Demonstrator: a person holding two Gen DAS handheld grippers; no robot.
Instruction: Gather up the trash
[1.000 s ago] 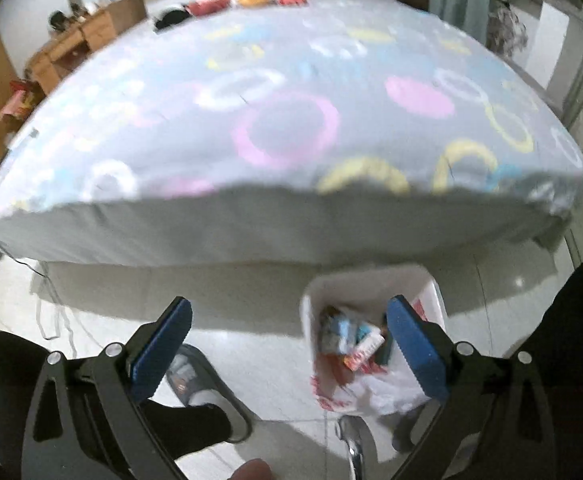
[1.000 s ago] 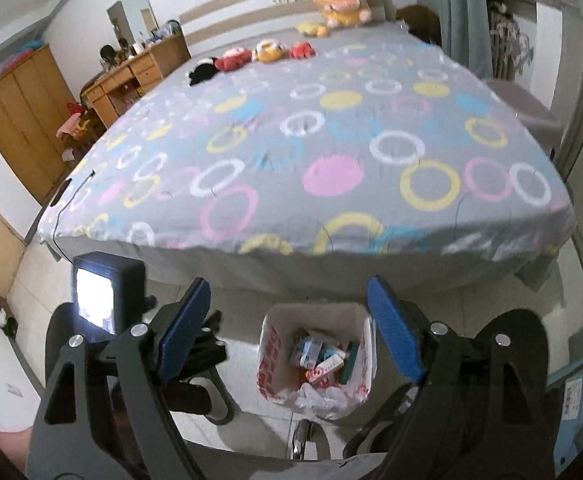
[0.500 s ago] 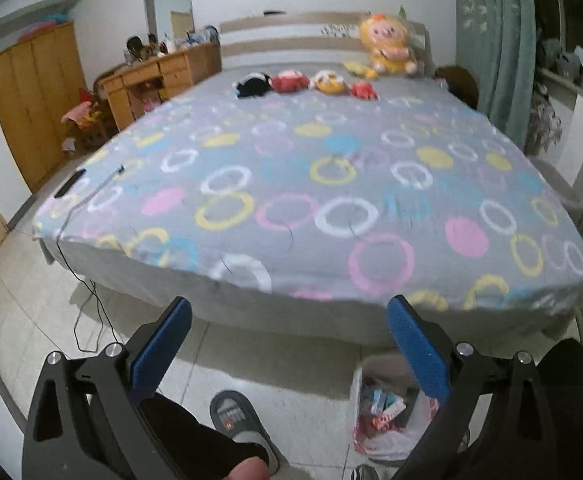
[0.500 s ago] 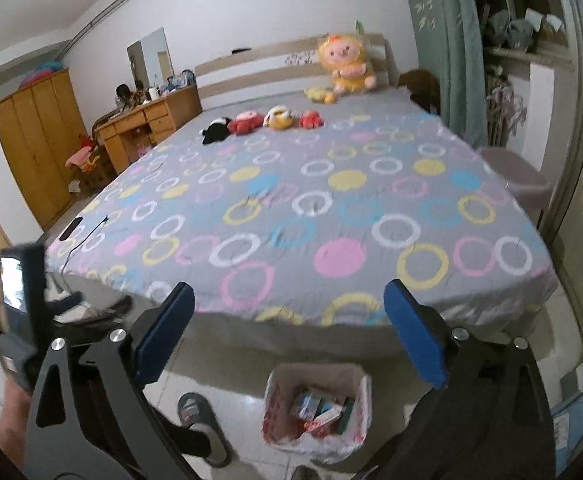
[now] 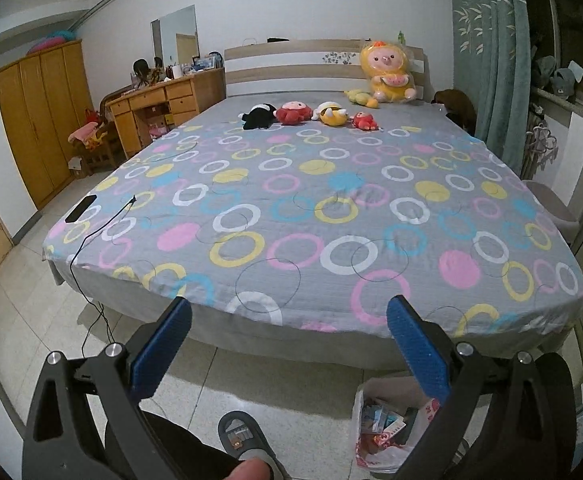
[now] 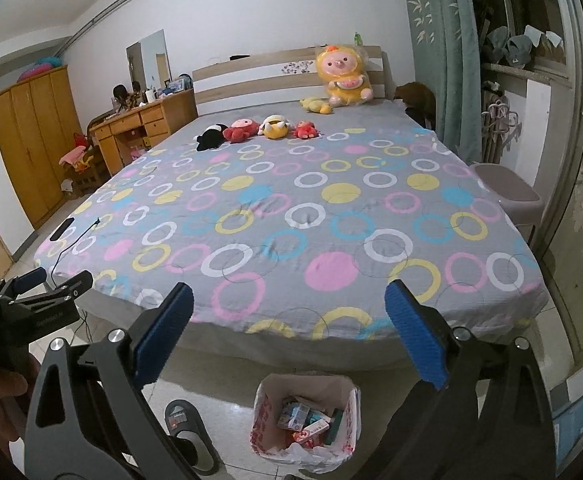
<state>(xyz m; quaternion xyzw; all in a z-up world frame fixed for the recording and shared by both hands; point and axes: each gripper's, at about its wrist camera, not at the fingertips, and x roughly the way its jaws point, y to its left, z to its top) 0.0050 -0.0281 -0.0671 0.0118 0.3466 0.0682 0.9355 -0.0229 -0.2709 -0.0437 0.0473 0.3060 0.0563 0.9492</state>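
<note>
Right wrist view: right hand-held gripper (image 6: 287,336) spread wide, empty; left hand-held gripper (image 5: 287,344) likewise; trash bag (image 6: 306,420) holds what look like cartons.

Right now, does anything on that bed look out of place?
Only a little: a dark phone lies at the bed's left edge, its loose cable trailing off onto the floor. The four small plush toys sit in a tidy row.
</note>
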